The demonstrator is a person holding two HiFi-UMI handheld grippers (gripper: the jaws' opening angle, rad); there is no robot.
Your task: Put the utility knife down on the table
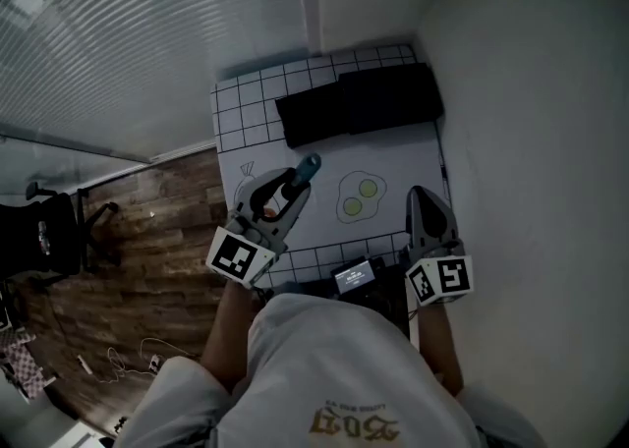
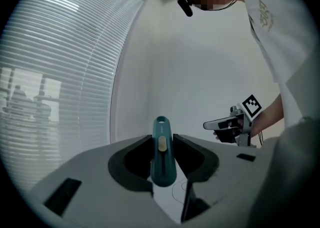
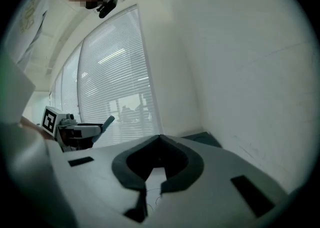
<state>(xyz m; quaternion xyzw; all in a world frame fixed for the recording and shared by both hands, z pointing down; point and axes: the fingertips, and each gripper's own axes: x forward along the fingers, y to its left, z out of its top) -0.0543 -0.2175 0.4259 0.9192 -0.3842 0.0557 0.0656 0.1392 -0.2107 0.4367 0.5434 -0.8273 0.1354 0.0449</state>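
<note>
Gripping the utility knife (image 2: 163, 154) in the left tool (image 2: 163, 142) over the desk (image 1: 403, 156), with the right tool (image 3: 160, 138) closed empty, and yet to lay it down.

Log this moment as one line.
left gripper: shut on utility knife | right gripper: shut, empty | utility knife: above table, not set down

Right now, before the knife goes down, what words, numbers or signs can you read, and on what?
Shirt print: gold, upside down in the head view, too blurred to read.
Small screen at the near edge of the table: too small to read.
Left marker cube and right marker cube: black-and-white square patterns, no letters.
Utility knife: no print visible.
</note>
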